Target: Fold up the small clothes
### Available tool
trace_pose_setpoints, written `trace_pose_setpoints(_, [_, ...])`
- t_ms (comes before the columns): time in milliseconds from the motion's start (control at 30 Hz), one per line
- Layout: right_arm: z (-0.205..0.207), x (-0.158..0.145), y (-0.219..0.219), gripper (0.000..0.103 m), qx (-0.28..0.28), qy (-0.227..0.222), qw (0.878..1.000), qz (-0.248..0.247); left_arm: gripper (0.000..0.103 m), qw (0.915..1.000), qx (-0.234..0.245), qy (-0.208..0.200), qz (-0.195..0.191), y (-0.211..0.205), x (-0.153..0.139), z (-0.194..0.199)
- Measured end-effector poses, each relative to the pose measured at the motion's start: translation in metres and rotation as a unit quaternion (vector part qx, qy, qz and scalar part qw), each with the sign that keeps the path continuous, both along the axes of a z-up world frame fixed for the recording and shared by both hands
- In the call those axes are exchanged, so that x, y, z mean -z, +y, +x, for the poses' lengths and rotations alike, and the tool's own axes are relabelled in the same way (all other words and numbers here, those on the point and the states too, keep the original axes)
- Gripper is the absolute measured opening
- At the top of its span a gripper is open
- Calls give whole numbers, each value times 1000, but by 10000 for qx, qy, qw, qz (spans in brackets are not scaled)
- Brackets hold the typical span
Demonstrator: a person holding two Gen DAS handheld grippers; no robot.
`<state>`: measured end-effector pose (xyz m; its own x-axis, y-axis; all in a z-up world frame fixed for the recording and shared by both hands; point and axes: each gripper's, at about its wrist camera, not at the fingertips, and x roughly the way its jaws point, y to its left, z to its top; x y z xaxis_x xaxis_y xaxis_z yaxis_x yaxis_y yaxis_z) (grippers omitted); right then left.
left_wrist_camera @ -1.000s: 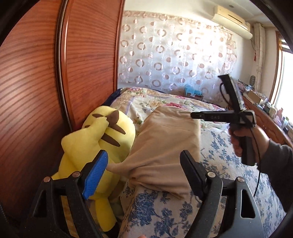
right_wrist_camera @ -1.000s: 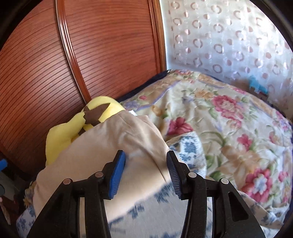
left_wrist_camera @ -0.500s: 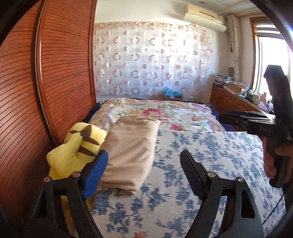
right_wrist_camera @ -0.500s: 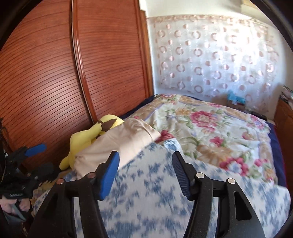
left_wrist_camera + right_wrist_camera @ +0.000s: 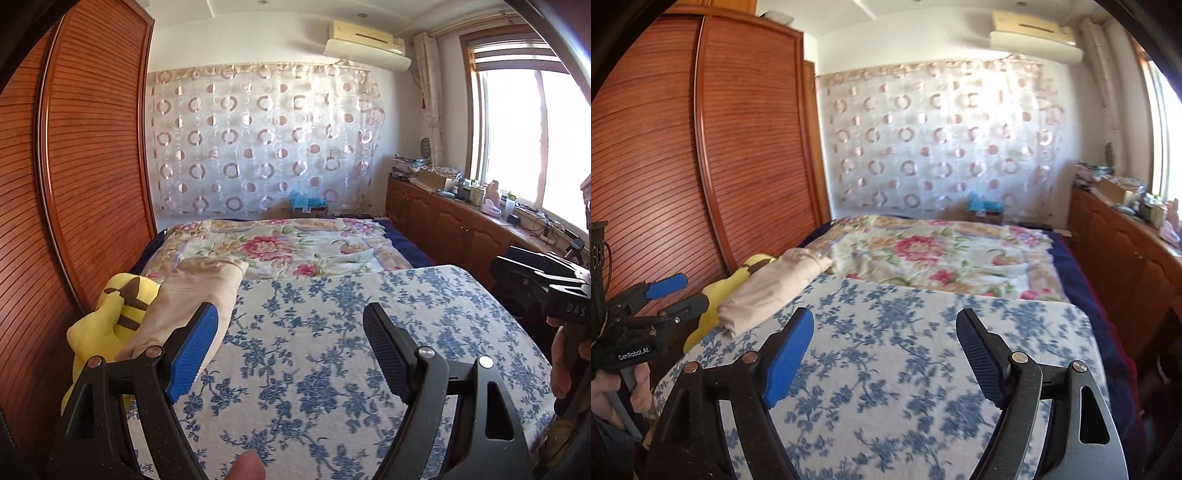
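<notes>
My left gripper [image 5: 291, 325] hangs released, my right gripper [image 5: 886, 332] is opening on nothing, and the folded beige garment [image 5: 775, 291] lies at ten o'clock.

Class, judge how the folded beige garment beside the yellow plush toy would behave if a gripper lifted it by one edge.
The beige garment would probably droop and unfold: its soft creases show thin cloth. It likely weighs little, and seems unlikely to slide by itself, leaning on the plush toy.

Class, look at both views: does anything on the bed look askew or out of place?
Mildly: the folded beige garment sits at the blue-flowered cover's far left corner, angled and leaning on the yellow plush toy.
</notes>
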<state>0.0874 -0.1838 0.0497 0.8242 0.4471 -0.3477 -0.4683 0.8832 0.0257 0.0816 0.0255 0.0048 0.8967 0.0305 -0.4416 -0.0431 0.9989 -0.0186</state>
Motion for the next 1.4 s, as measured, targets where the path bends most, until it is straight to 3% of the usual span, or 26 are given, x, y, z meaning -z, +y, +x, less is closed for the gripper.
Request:
trace_pose_setpoints(167, [-30, -6, -21, 82, 413, -114, 9990, 134, 82, 9998, 32, -151, 82, -16, -12, -9])
trace_pose_setpoints(600, [-64, -1, 2, 82, 820, -222, 9963, 155, 82, 9997, 132, -204, 96, -32, -22, -17])
trace_pose_setpoints(1400, [-63, 0, -9, 82, 881, -230, 9958, 119, 82, 9996, 145, -205, 86, -34, -23, -18])
